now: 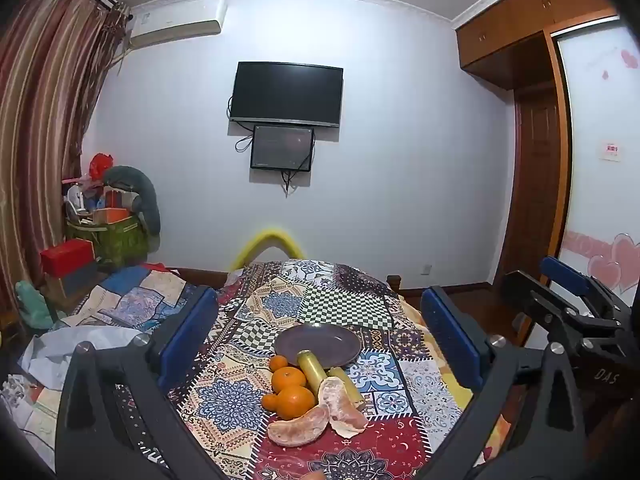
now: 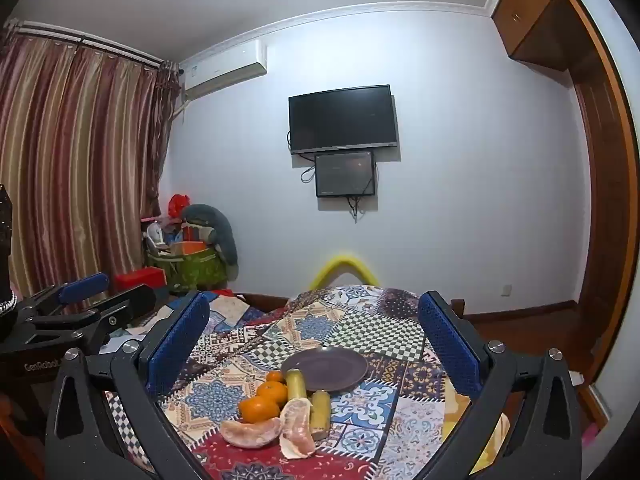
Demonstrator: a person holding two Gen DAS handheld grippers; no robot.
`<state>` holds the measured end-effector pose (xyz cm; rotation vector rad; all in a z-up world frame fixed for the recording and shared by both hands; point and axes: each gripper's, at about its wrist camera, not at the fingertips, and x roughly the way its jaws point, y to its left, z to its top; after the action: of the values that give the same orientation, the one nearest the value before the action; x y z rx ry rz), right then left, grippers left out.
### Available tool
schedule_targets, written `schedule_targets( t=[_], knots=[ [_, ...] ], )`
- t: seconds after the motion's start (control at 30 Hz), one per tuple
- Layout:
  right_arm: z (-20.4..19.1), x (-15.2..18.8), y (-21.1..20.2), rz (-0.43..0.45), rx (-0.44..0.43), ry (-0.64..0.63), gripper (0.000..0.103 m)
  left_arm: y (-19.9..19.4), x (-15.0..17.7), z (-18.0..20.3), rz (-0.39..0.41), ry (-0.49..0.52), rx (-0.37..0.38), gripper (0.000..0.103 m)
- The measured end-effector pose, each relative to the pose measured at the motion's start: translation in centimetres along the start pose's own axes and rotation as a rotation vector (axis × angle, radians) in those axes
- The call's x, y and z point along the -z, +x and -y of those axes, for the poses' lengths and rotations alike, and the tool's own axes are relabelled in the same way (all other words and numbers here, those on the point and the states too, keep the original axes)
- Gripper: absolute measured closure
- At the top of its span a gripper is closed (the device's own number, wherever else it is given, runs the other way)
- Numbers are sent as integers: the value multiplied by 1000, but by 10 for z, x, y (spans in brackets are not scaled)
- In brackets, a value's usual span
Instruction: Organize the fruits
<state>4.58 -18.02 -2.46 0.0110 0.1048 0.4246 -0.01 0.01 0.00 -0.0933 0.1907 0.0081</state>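
Note:
A dark purple plate [image 1: 318,343] [image 2: 325,369] sits on the patchwork tablecloth [image 1: 224,396]. In front of it lie several oranges [image 1: 295,400] [image 2: 260,407], two yellow-green sugarcane pieces [image 1: 312,368] [image 2: 296,385] and two peeled pomelo segments [image 1: 298,428] [image 2: 251,433]. My left gripper [image 1: 320,344] is open and empty, held above and short of the fruit. My right gripper [image 2: 314,344] is open and empty, likewise short of the fruit. The right gripper also shows in the left wrist view [image 1: 576,304], and the left gripper in the right wrist view [image 2: 76,312].
A yellow chair back [image 1: 266,246] stands at the table's far edge. A bed with a patterned cover [image 1: 132,304] lies to the left, with boxes and a green bag [image 1: 116,240] in the corner. A wooden wardrobe [image 1: 536,200] is on the right.

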Motion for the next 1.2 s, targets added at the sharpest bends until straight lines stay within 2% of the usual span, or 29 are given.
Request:
schedule_targets(
  t=[1.2],
  knots=[
    [4,-2,-1,-8,3,19,0,-1,-2,3,-5,19,6,0]
  ],
)
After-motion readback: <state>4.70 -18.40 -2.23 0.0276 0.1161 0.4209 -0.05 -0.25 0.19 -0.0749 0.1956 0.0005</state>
